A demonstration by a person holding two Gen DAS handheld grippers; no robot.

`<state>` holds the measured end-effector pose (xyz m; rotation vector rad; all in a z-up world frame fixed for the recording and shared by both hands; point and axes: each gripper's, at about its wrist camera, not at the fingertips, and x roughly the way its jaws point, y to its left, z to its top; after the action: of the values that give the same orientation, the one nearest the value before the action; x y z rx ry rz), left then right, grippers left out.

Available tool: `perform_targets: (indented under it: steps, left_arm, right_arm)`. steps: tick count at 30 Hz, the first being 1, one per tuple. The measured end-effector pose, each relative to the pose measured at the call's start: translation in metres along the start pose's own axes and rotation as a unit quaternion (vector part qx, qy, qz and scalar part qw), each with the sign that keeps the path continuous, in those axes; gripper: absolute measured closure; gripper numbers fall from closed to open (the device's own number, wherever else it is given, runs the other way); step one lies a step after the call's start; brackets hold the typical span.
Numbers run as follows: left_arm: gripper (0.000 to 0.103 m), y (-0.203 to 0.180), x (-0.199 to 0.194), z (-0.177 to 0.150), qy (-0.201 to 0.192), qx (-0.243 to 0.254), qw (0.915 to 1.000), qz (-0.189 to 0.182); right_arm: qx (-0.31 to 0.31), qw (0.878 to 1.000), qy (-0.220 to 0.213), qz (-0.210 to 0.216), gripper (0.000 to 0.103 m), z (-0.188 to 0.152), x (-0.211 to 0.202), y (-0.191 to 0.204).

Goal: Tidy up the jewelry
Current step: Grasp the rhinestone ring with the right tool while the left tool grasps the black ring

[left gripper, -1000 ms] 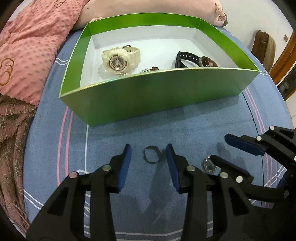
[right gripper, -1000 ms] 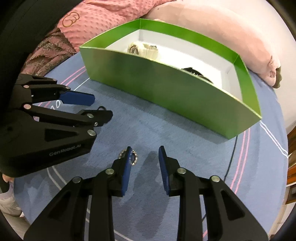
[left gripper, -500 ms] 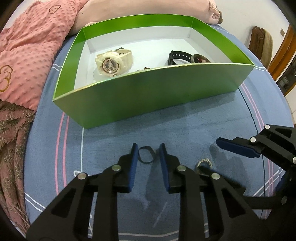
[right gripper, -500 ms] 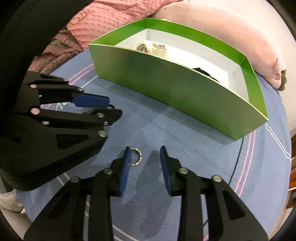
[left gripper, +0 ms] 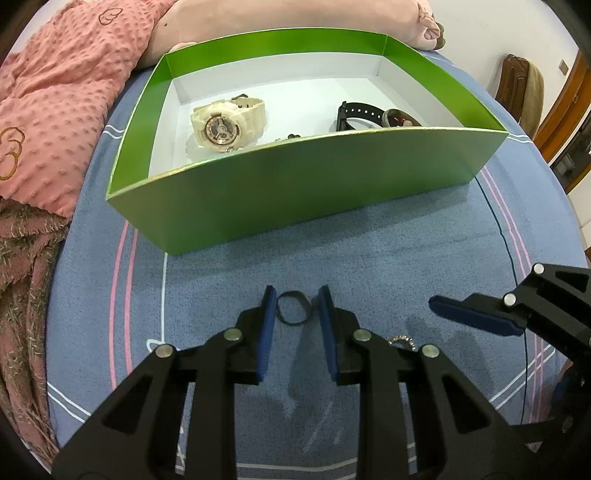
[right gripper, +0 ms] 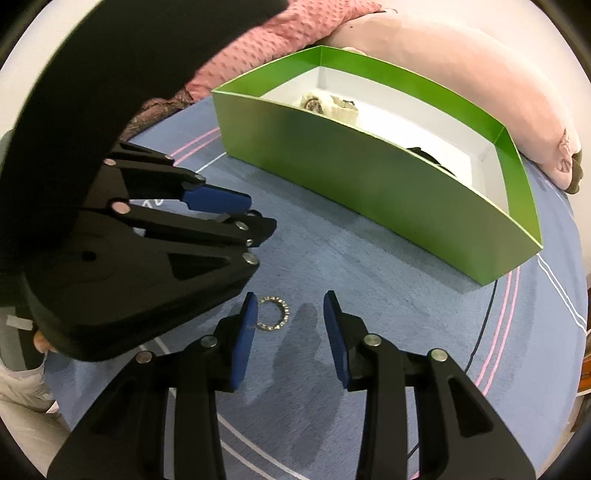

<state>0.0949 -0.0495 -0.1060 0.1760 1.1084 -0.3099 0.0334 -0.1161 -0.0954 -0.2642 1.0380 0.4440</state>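
A dark ring (left gripper: 293,308) lies flat on the blue cloth between the pads of my left gripper (left gripper: 297,295). The pads stand close on either side, with a small gap showing on the right, so the jaws are open. A silver beaded ring (right gripper: 273,314) lies between the fingers of my open right gripper (right gripper: 290,304), close to its left pad. In the left wrist view this silver ring (left gripper: 402,339) peeks out behind my left gripper's right finger. The green box (left gripper: 295,184) holds a cream watch (left gripper: 225,122) and a black watch (left gripper: 369,114).
A pink dotted blanket (left gripper: 55,92) and a pink cushion (left gripper: 295,18) lie behind the box. A brown throw (left gripper: 22,277) borders the left. A thin dark cord (left gripper: 506,240) runs down the cloth on the right. My left gripper (right gripper: 251,214) crowds the right gripper's left side.
My left jaws have narrowed around the dark ring. The right jaws have widened slightly, and the silver ring now shows between them instead of behind the left finger.
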Motion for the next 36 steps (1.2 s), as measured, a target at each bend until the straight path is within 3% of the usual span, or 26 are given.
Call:
perform_targets:
  steps: [8,12,23,25,36]
  left_arm:
    - [0.079,-0.003,0.0,0.0,-0.001,-0.001,1.0,0.009]
    - [0.079,-0.008,-0.001,-0.002,-0.01,0.001,0.9997,0.02]
    - [0.079,-0.014,-0.001,-0.005,-0.019,0.008,0.9993,0.032]
    - [0.083,-0.013,-0.002,-0.005,-0.019,0.007,0.9994,0.027]
    - [0.084,-0.007,-0.011,-0.005,-0.032,-0.009,0.9989,0.034]
  right_arm:
    - [-0.015,1.0,0.016,-0.007,0.066,0.001,0.013,0.007]
    - [-0.012,1.0,0.016,0.006,0.082,-0.001,0.011,0.006]
    - [0.054,0.998,0.02,-0.016,0.082,0.004,0.011,-0.039]
    - [0.06,0.998,0.019,-0.017,0.082,0.002,0.009,-0.047]
    - [0.064,0.997,0.008,-0.052,0.082,-0.008,0.003,-0.053]
